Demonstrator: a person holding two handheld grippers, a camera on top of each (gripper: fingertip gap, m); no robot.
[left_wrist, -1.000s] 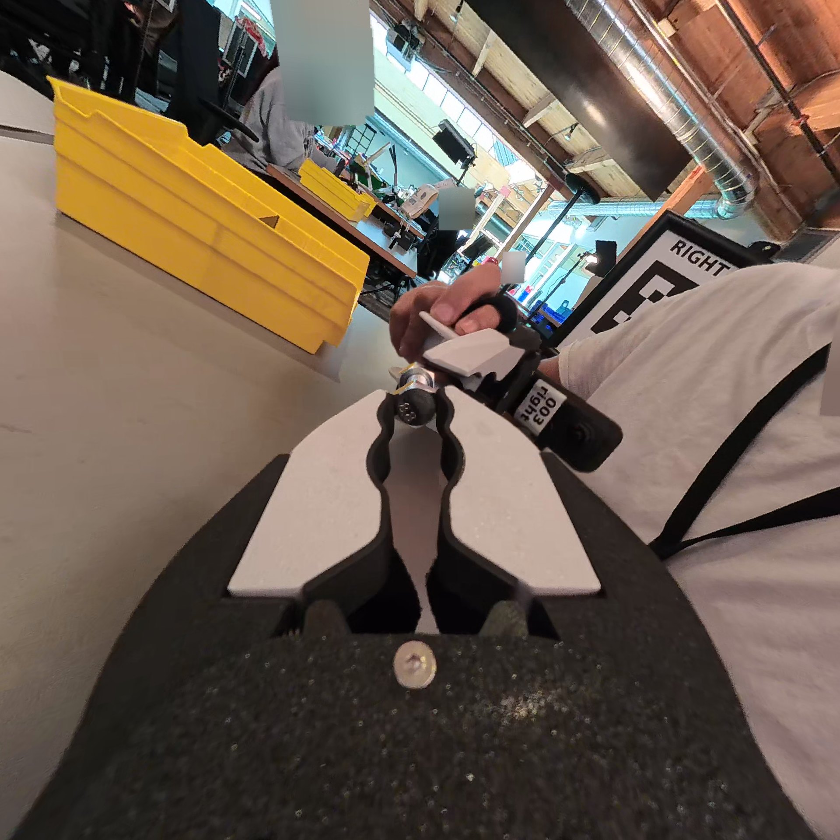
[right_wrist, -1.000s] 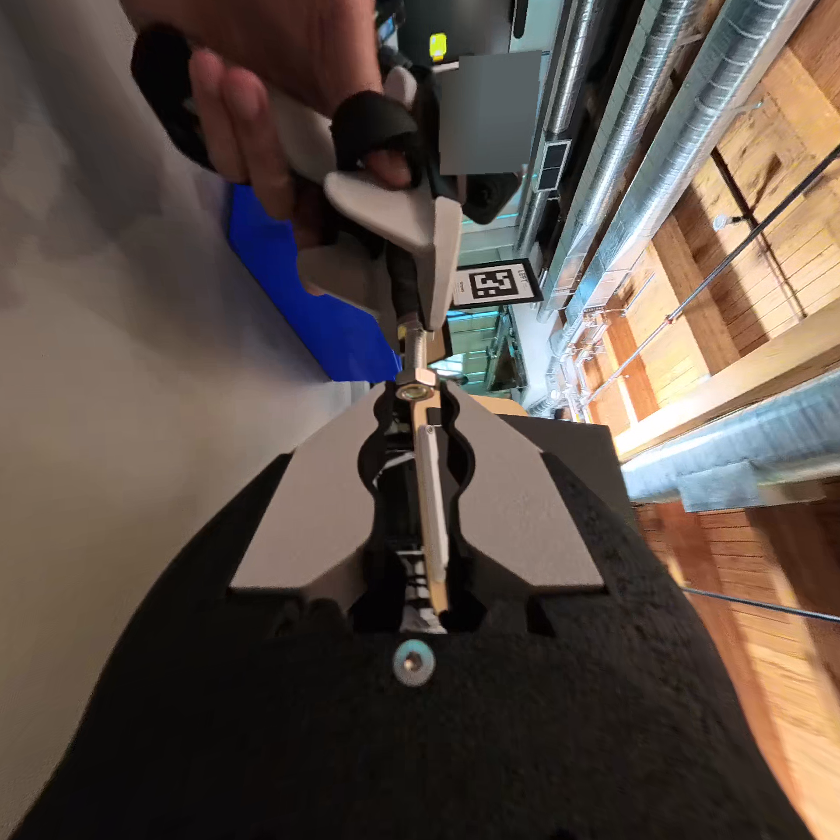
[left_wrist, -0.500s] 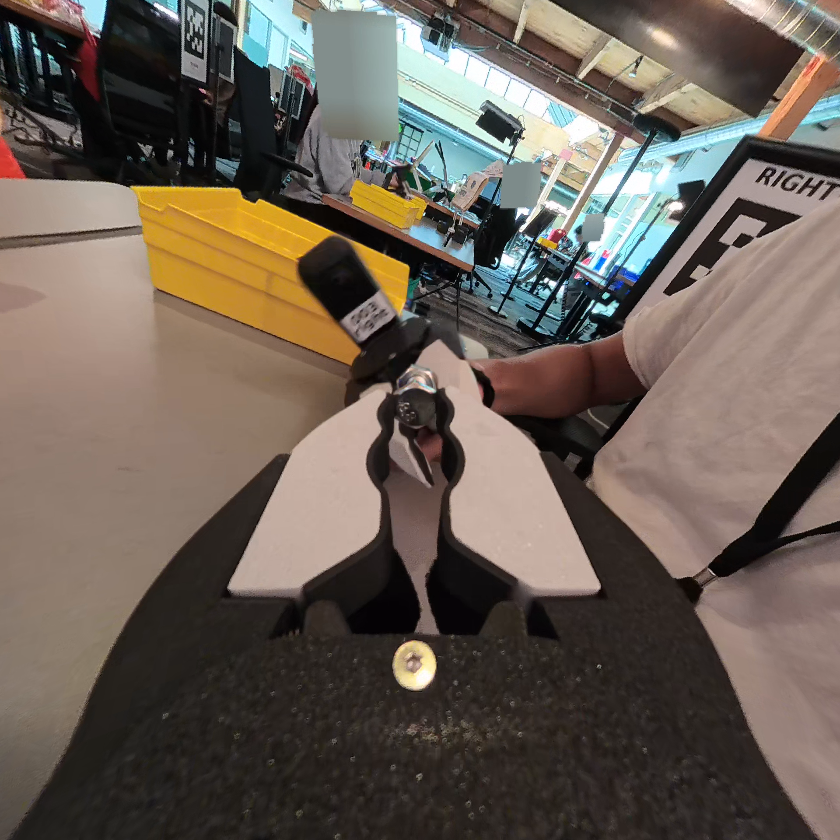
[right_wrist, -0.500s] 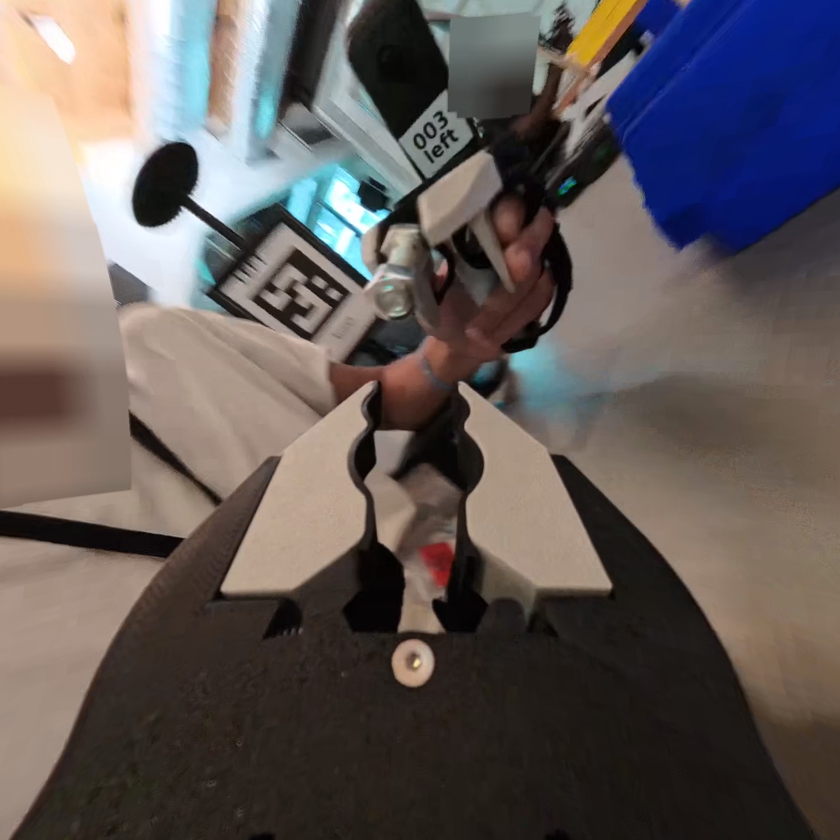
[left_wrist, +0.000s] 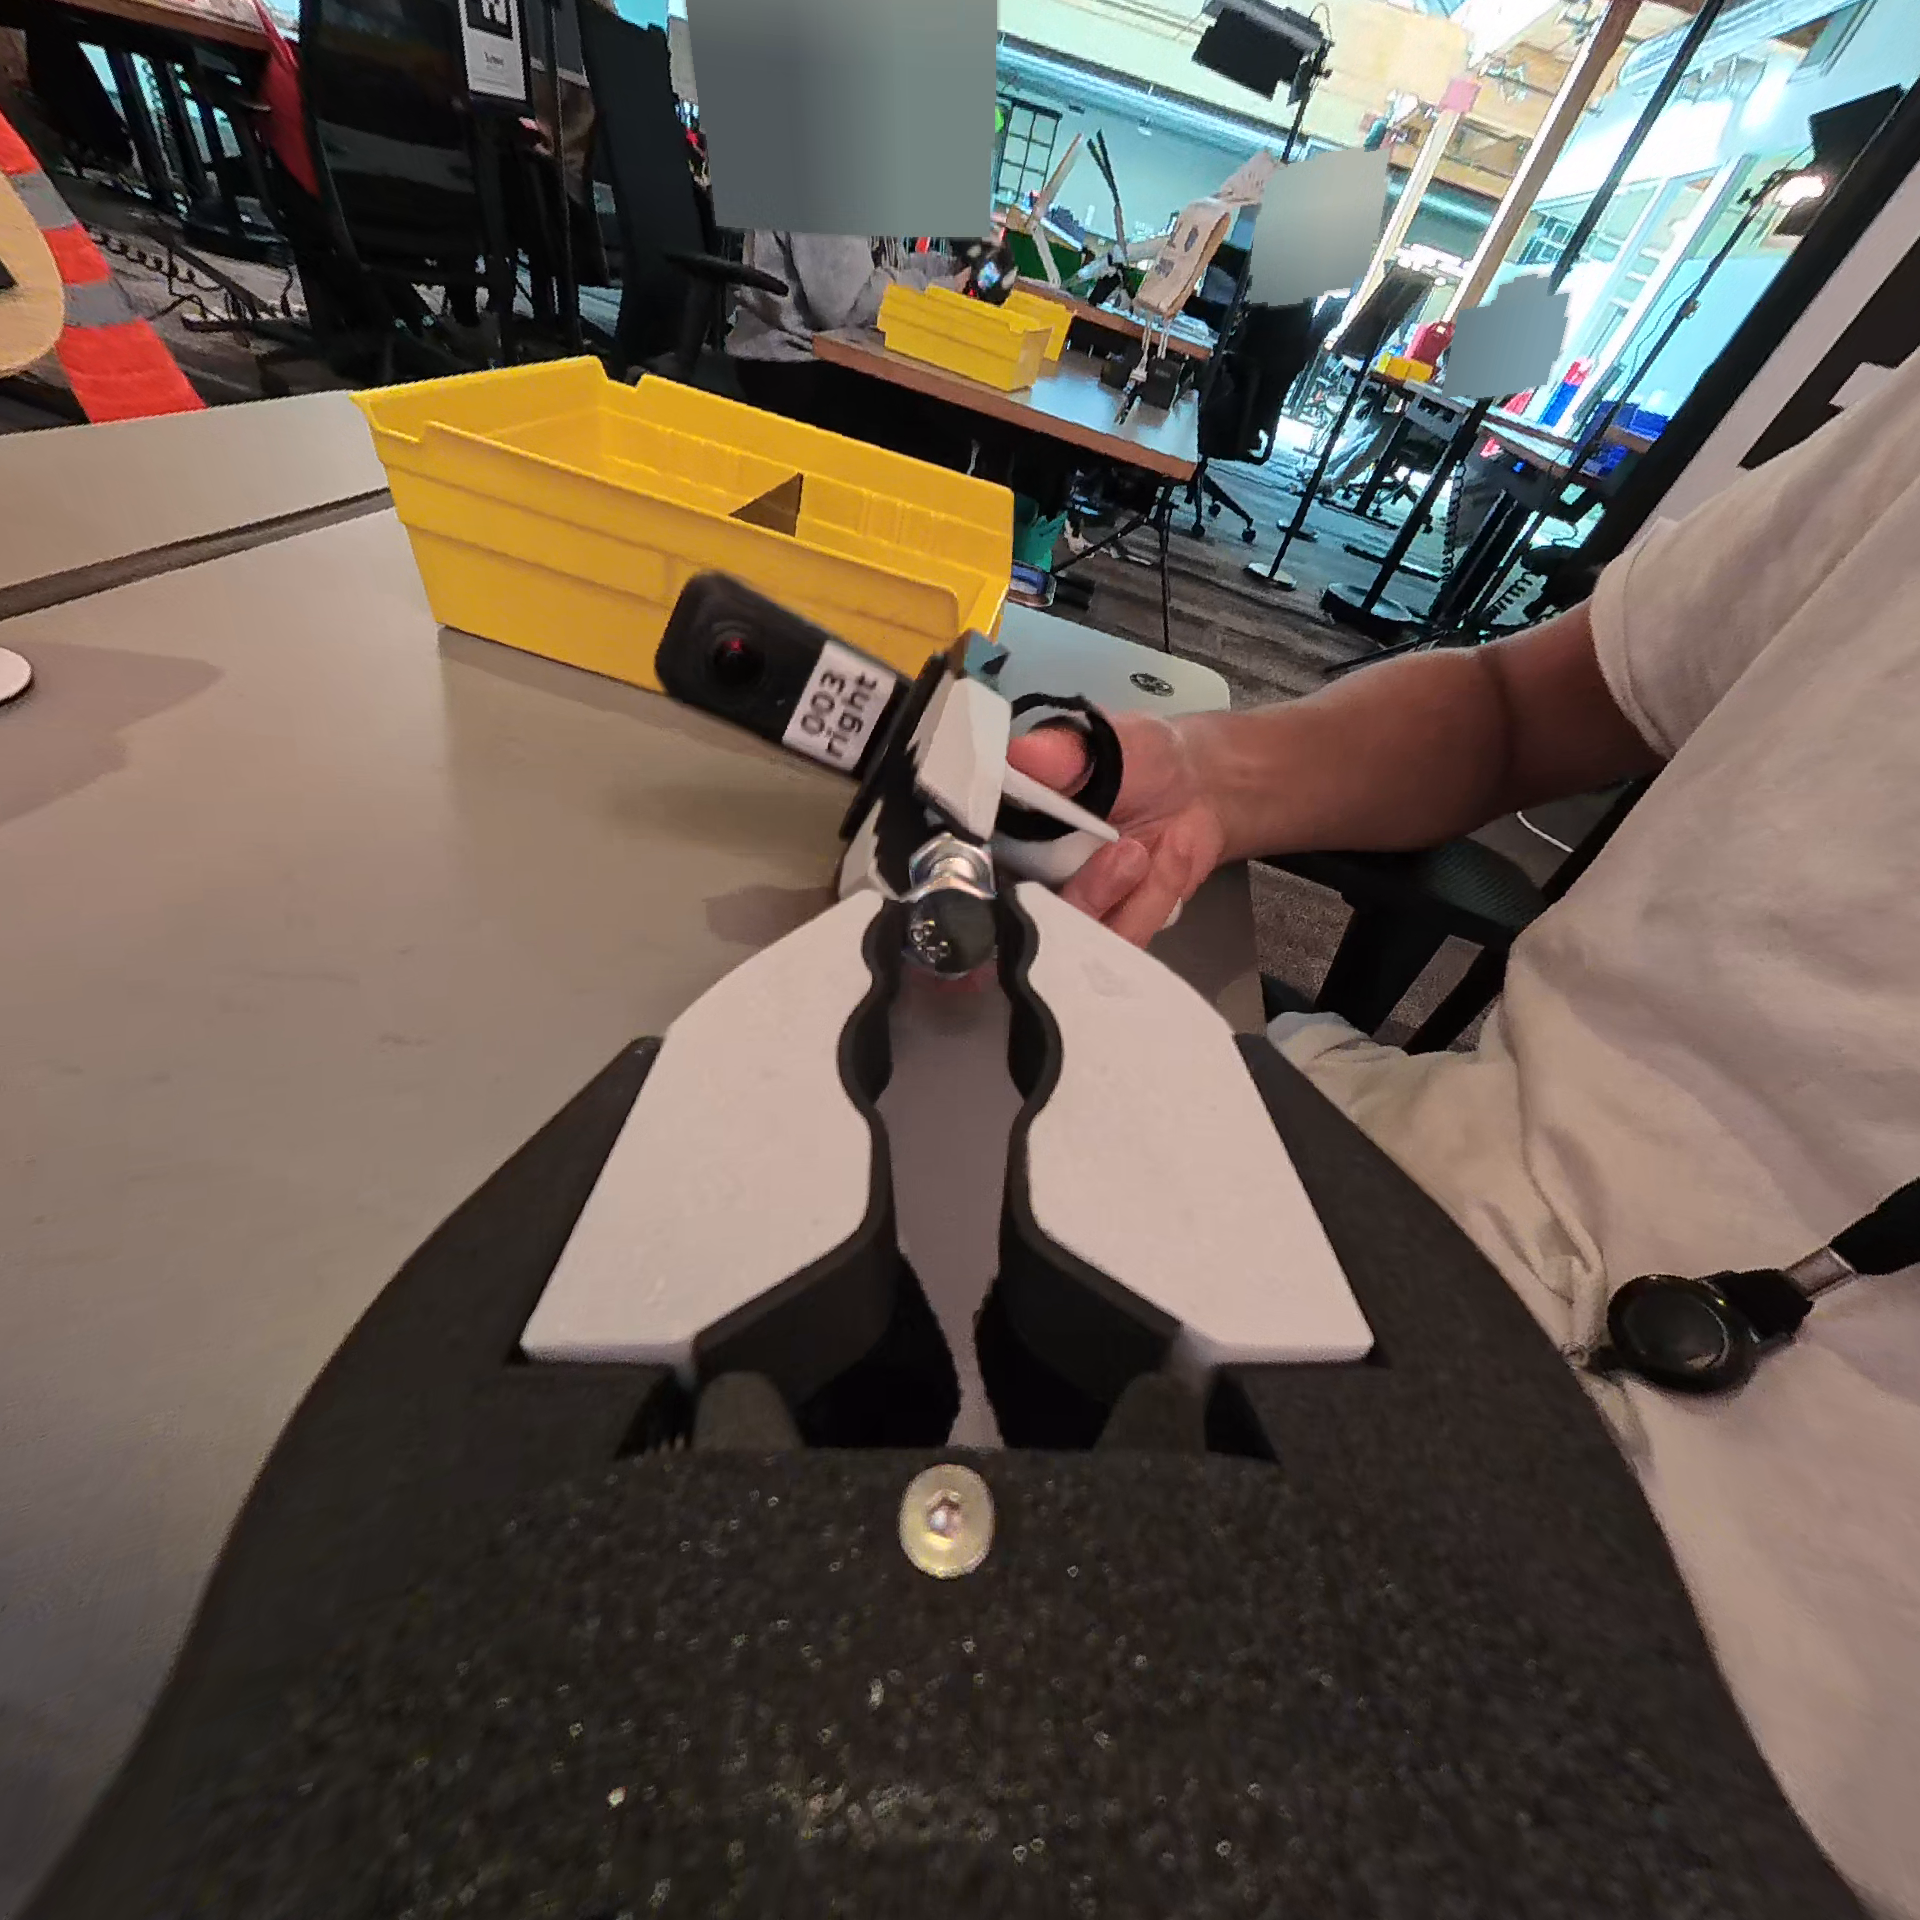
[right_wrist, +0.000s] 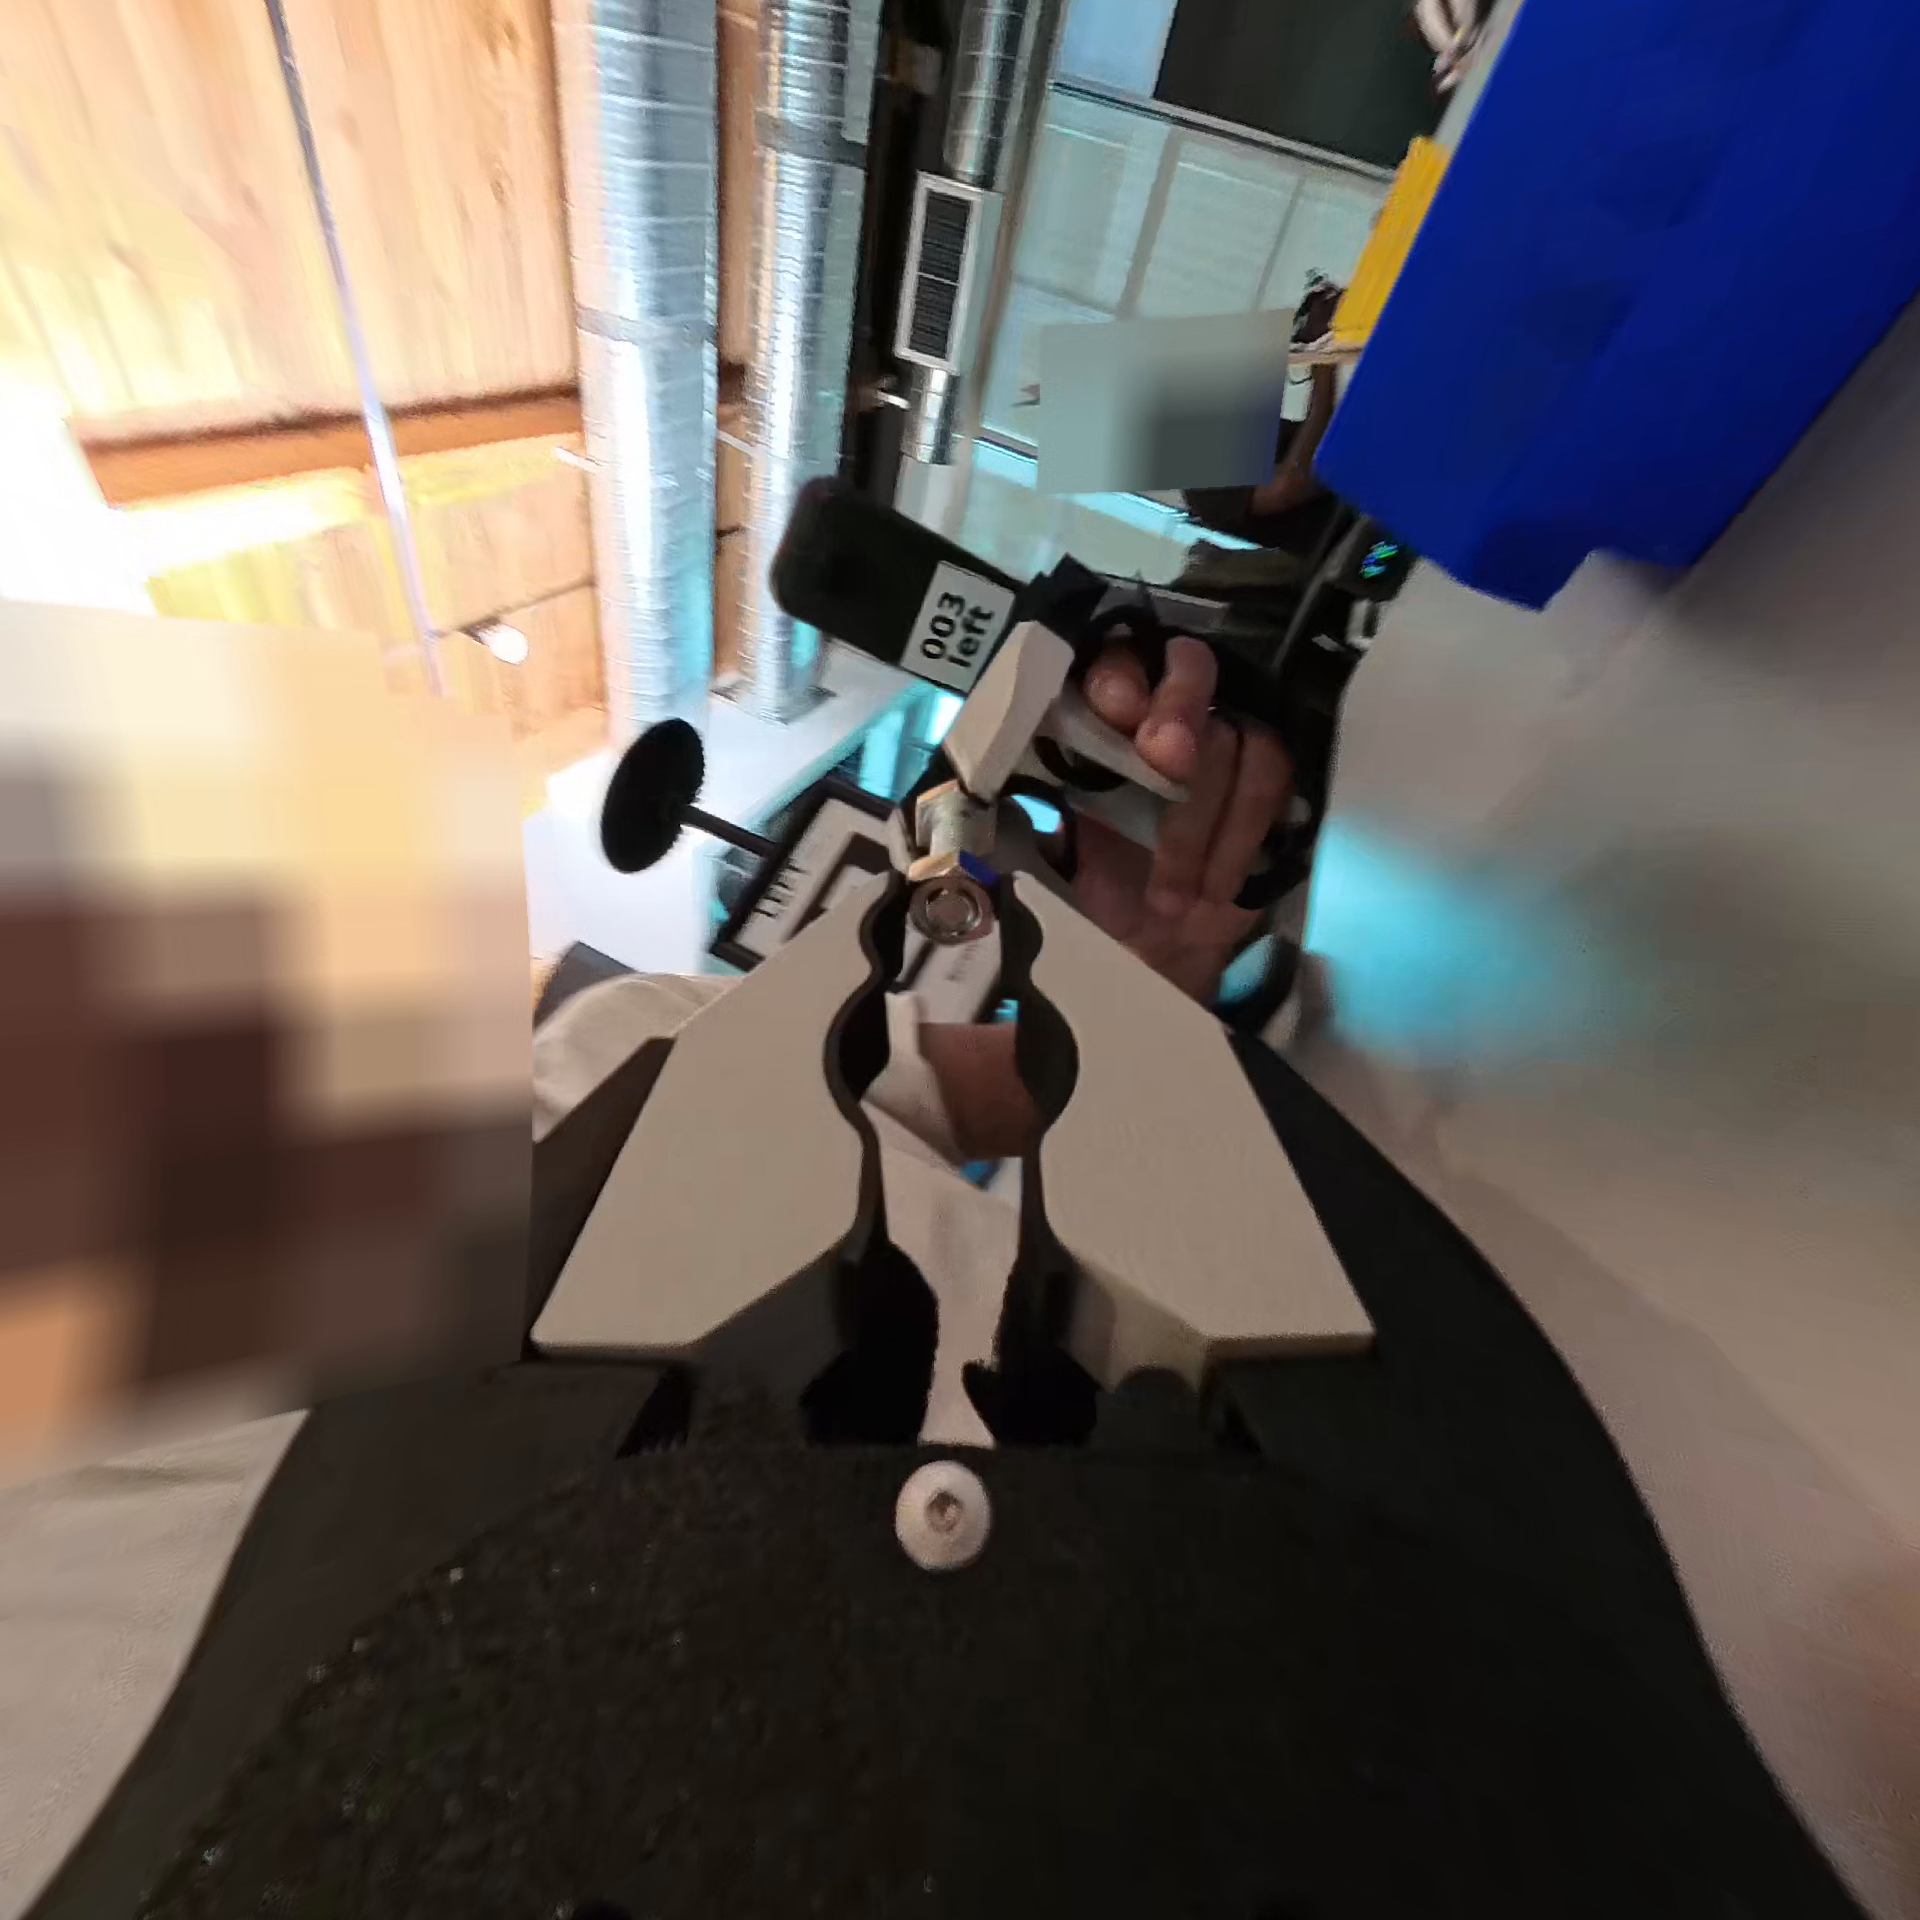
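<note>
left gripper (left_wrist: 943, 940) clamps bolt (left_wrist: 940, 935); right gripper (right_wrist: 945, 914) clamps nut (right_wrist: 943, 912).

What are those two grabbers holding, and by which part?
The left gripper grips a metal bolt by its head; the right gripper grips the nut on the bolt's threaded end.

We see a grey tabletop (left_wrist: 260, 935) in an open workshop. Behind it stand black chairs (left_wrist: 665, 208), more desks (left_wrist: 1091, 405) and light stands (left_wrist: 1340, 457) on a dark floor (left_wrist: 1247, 509). Daylight comes through tall windows (left_wrist: 1662, 239). Overhead we see wooden planks (right_wrist: 208, 208) and silver ducts (right_wrist: 644, 312).
</note>
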